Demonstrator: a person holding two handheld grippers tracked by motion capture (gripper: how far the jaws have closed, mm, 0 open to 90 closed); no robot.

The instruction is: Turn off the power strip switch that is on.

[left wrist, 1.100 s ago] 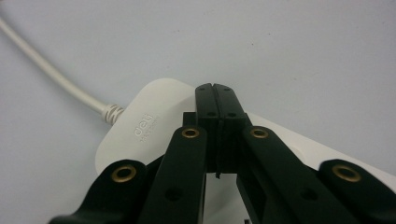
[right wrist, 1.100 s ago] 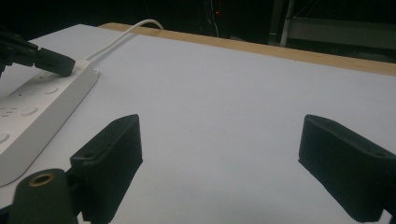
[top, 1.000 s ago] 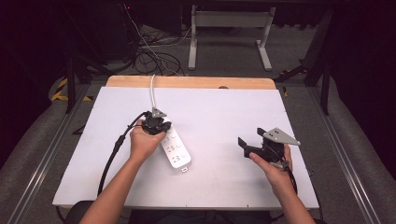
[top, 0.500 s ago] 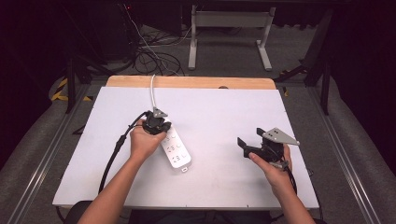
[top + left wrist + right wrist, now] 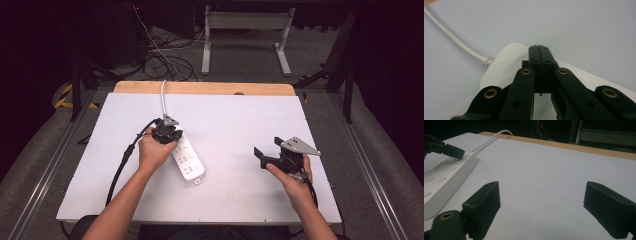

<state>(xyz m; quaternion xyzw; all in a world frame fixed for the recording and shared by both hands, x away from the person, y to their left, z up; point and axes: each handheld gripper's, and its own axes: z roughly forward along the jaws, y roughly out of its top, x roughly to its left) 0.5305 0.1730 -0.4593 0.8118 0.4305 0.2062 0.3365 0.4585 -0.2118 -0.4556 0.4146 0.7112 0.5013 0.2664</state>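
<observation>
A white power strip (image 5: 188, 159) lies on the white tabletop (image 5: 240, 125) left of centre, and its white cable (image 5: 163, 95) runs off over the far edge. My left gripper (image 5: 168, 132) is shut with nothing between its jaws. Its joined tips (image 5: 539, 50) rest over the cable end of the power strip (image 5: 506, 66). From the right gripper view, that left gripper (image 5: 454, 151) touches the top of the strip (image 5: 444, 178). My right gripper (image 5: 266, 154) hovers low over bare table at the right. It is open (image 5: 544, 195) and holds nothing.
A wooden strip (image 5: 205, 88) borders the table's far edge. Beyond it on the dark floor lie tangled cables (image 5: 165, 60) and a metal stand (image 5: 245, 35). Bare white surface lies between the two grippers.
</observation>
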